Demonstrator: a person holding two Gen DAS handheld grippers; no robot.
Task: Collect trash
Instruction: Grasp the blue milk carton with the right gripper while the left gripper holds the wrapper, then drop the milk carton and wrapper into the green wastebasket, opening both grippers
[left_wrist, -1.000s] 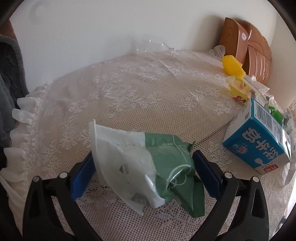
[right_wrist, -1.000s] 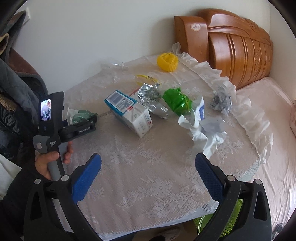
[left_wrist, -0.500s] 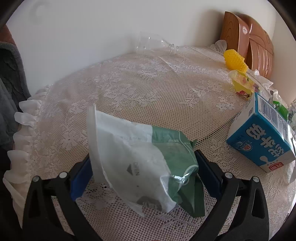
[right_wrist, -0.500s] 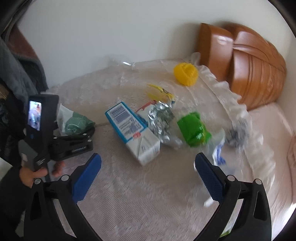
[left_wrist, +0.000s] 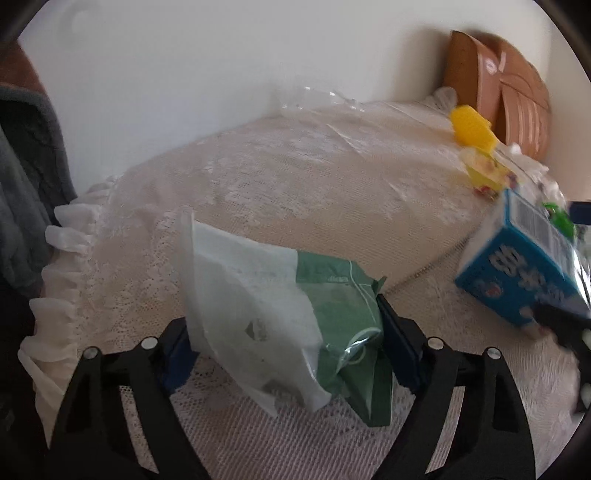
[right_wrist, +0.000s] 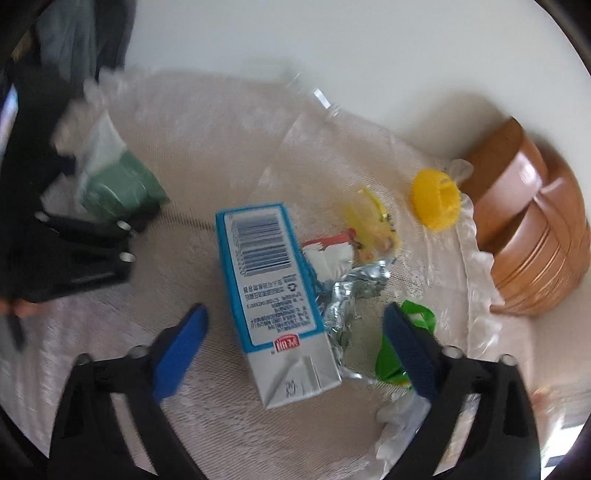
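Against a plain white wall, a table draped in a lace cloth (left_wrist: 295, 192) with a frilled edge carries the litter, and a carved wooden headboard (right_wrist: 532, 236) stands at its far right.

Only the left wrist view shows the green-and-white wrapper (left_wrist: 288, 328) up close: it sits between the blue pads of the left gripper (left_wrist: 284, 354), whose jaws are closing; both pads look to be against its sides, though the left one is mostly hidden behind it.

Only the right wrist view shows the whole heap: a blue milk carton (right_wrist: 269, 291) lying flat, crumpled foil (right_wrist: 351, 295) touching its right side, a green plastic piece (right_wrist: 402, 354), a yellow wrapper (right_wrist: 373, 225) and a yellow cap (right_wrist: 437, 203) beyond. The right gripper (right_wrist: 295, 347) straddles the carton with its jaws closing; the left pad is apart from it, and the foil lies between carton and right pad.
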